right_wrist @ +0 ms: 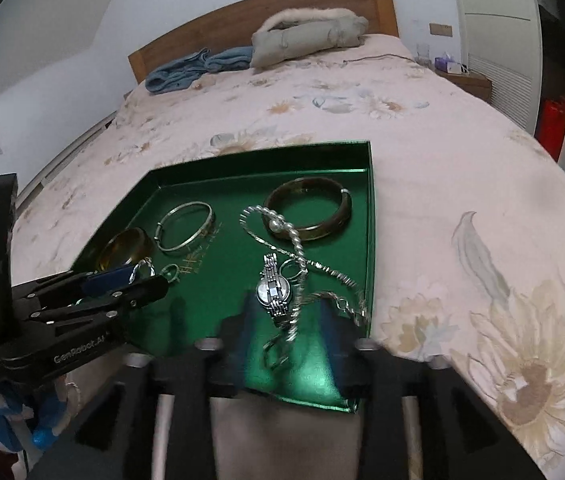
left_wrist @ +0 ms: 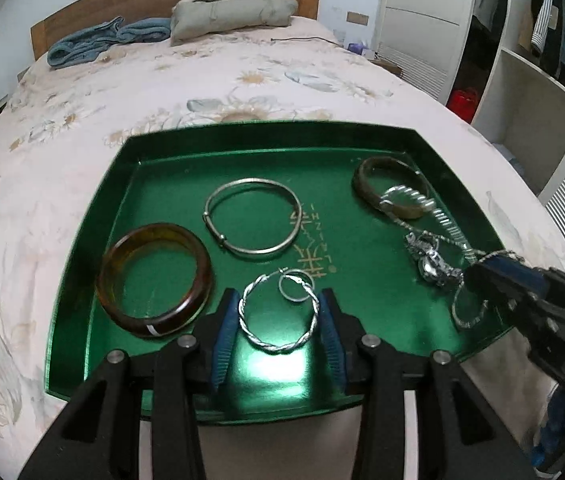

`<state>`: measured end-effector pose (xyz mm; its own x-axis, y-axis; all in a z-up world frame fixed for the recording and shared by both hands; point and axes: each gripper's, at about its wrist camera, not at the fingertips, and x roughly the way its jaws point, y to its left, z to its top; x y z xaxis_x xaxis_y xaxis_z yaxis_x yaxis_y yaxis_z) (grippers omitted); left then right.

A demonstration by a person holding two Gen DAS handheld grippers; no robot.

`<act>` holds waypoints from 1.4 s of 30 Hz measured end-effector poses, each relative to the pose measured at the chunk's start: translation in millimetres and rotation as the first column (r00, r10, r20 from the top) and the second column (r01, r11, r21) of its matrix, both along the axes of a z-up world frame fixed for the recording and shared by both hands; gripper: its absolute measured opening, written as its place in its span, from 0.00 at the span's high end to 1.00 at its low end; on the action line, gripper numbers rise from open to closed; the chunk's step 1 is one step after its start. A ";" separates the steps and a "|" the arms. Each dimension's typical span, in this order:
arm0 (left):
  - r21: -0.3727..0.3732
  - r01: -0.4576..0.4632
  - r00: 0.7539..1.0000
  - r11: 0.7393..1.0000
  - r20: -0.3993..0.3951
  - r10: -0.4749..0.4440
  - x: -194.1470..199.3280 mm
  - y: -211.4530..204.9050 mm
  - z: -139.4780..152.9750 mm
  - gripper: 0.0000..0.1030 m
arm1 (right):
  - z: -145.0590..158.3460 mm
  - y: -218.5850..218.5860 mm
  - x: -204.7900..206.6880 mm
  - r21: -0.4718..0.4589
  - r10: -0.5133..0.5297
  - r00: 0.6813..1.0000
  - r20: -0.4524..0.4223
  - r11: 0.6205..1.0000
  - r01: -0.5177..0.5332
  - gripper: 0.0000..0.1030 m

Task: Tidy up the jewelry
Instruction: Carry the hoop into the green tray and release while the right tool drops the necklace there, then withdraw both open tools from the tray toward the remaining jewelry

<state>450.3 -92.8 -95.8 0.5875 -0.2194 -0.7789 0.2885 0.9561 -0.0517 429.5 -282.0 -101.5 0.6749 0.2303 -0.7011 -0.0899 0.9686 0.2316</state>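
Observation:
A green tray [left_wrist: 94,220] lies on the bed and holds jewelry. My left gripper [left_wrist: 278,312] is open, its blue pads either side of a twisted silver hoop [left_wrist: 278,320] with a small ring [left_wrist: 296,286] beside it. An amber bangle [left_wrist: 154,284] and a silver bangle [left_wrist: 254,218] lie to the left. A brown bangle [left_wrist: 390,186], a pearl necklace [left_wrist: 422,204] and a silver watch [left_wrist: 434,266] lie to the right. My right gripper [right_wrist: 286,320] is open over the tangled chain [right_wrist: 334,300] and watch [right_wrist: 274,292], and it also shows in the left wrist view [left_wrist: 494,276].
The tray [right_wrist: 370,216] sits near the foot of a floral bedspread [right_wrist: 462,200]. A grey jacket [left_wrist: 234,10] and blue cloth [left_wrist: 102,40] lie by the wooden headboard. White wardrobe shelves [left_wrist: 522,92] stand to the right.

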 end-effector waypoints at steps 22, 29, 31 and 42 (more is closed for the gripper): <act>-0.082 -0.137 0.969 0.987 0.198 0.151 -138.1 118.6 152.3 0.63 | 136.4 12.5 -160.5 -0.007 0.031 0.975 0.218 1.000 -0.030 0.58; -0.059 -0.168 0.965 0.984 0.194 0.177 -193.8 157.6 165.7 0.63 | 159.0 38.9 -214.2 -0.024 0.070 0.962 0.262 0.998 -0.066 0.57; -0.070 -0.172 0.966 0.983 0.182 0.183 -205.9 168.7 163.4 0.61 | 160.3 48.8 -224.6 -0.027 0.087 0.960 0.268 0.996 -0.083 0.56; -0.090 -0.157 0.984 0.983 0.068 0.164 -211.1 181.2 94.2 0.60 | 111.4 77.2 -225.3 -0.027 0.135 0.975 0.177 0.991 -0.132 0.50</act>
<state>239.2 88.4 -1.6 0.6761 -0.1802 -0.7145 0.1376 0.9834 -0.1179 204.3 -204.8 9.9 0.7529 0.3171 -0.5767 -0.2570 0.9484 0.1860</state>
